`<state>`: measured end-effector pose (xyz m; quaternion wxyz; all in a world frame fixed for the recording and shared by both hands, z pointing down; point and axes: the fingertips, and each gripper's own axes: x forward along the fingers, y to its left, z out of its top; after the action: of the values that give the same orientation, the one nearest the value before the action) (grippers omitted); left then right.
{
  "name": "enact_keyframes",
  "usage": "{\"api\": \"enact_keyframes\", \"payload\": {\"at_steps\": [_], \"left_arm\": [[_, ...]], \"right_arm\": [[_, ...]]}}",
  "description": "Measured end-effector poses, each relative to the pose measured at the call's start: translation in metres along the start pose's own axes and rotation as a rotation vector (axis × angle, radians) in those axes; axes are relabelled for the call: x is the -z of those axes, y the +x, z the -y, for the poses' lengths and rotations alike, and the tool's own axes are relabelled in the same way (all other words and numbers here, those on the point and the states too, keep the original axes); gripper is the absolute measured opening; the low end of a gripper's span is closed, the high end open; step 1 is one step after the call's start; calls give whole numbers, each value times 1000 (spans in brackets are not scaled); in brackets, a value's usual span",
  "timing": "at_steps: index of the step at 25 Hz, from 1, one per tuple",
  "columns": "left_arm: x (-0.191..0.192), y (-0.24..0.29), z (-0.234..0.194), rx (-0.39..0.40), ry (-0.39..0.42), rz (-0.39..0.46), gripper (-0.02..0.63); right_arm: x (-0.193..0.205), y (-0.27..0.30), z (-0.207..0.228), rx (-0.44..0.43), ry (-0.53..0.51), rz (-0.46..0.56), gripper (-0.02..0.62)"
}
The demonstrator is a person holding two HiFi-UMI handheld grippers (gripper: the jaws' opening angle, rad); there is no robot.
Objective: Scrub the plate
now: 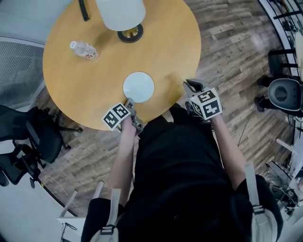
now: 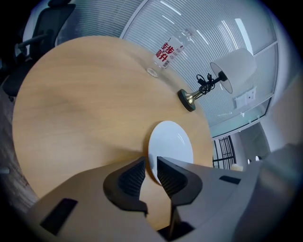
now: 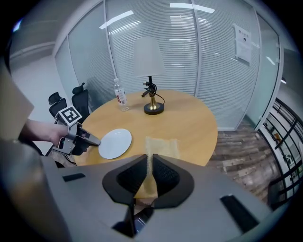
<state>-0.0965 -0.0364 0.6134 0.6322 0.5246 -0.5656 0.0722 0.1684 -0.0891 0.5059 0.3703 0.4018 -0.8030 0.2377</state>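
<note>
A white plate (image 1: 138,87) lies near the front edge of the round wooden table (image 1: 85,80). My left gripper (image 1: 129,102) is at the plate's near rim. In the left gripper view the jaws are shut on the rim of the plate (image 2: 171,142), left gripper (image 2: 150,171). My right gripper (image 1: 192,87) hovers at the table's edge, to the right of the plate and apart from it. It is shut on a thin yellow scrubbing pad (image 3: 160,145), right gripper (image 3: 150,173). The right gripper view also shows the plate (image 3: 115,142) and the left gripper (image 3: 90,139) at its rim.
A table lamp with a white shade (image 1: 120,13) and a dark round base (image 1: 130,33) stands at the back. A plastic water bottle (image 1: 84,49) lies at the back left. Office chairs (image 1: 26,142) stand left of the table, another chair (image 1: 284,94) at right.
</note>
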Motion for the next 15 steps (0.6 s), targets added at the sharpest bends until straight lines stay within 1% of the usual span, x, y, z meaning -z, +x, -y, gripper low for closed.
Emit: {"api": "enact_keyframes", "payload": {"at_steps": [2,5,7,9,12,15], "left_arm": [[1,-7,-2,-39,-6,35,89],[3,-24,1,-69,-18,104,89],[3,-38,8,-76,-21,164,84],[1,-53,19,-70,-15,228,59],[1,-77,44,-22,12,308,24],[2,-102,77,33,87,398,12]], "right_arm": [[-3,-5,8,-18,-12,17,37],[-9,-12,19,-56,-32,41,37],[-13,-14,26,-101,-45,61,37],[-20,-17,27,-178,-62,100,37],[-35,-27,19,-328,-84,180,37],[-54,-42,12,-460,-82,247,37]]}}
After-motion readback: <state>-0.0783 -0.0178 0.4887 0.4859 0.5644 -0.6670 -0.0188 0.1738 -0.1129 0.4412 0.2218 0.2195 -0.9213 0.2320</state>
